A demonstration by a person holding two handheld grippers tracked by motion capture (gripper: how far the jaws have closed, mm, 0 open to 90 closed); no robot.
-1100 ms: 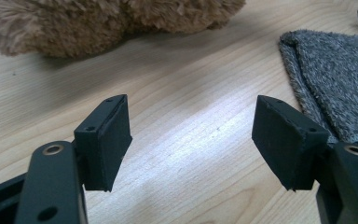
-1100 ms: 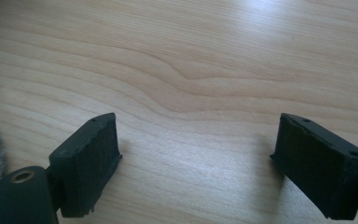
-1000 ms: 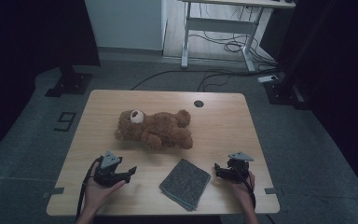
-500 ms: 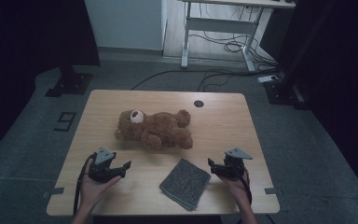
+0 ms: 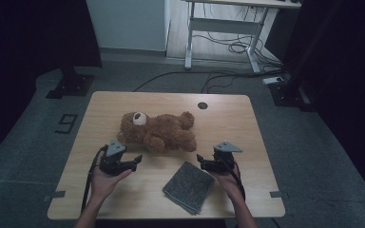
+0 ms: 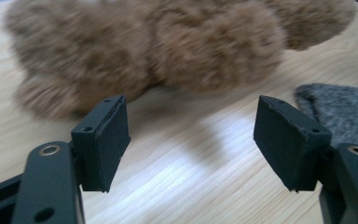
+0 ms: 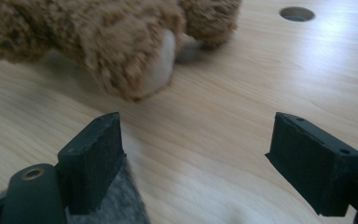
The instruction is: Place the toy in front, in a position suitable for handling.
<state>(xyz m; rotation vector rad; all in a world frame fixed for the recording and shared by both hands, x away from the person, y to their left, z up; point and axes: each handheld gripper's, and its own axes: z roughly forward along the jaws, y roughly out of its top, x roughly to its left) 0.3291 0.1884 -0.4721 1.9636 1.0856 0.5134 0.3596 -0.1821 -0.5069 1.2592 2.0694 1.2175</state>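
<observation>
- the left tongs point(image 5: 138, 158) had lifted off the near edge of the surface point(image 5: 247, 123) and moved inward since a second earlier, jaws spread wide with nothing between them, aimed at the teddy bear point(image 5: 159, 132).
- the right tongs point(image 5: 200, 158) had likewise risen and come forward; their jaws had just been closing a little, yet they stood released and empty, one pad point(image 7: 95, 154) hanging over a corner of the grey cloth point(image 5: 189, 186).
- the teddy bear lay on its side in the middle of the surface, head toward the person's left, feet toward the right, untouched; it had not shifted.
- the grey cloth lay folded near the front edge, between the two hands, just apart from the bear, also unmoved.
- in the left gripper view the bear's brown body point(image 6: 168, 51) stood close ahead of the open pads; in the right gripper view a pale-soled foot point(image 7: 144, 60) was nearest.
- judgement: both hands were closing in on the bear, so a two-handed grasp of it seemed the step in hand, with no grip yet made.
</observation>
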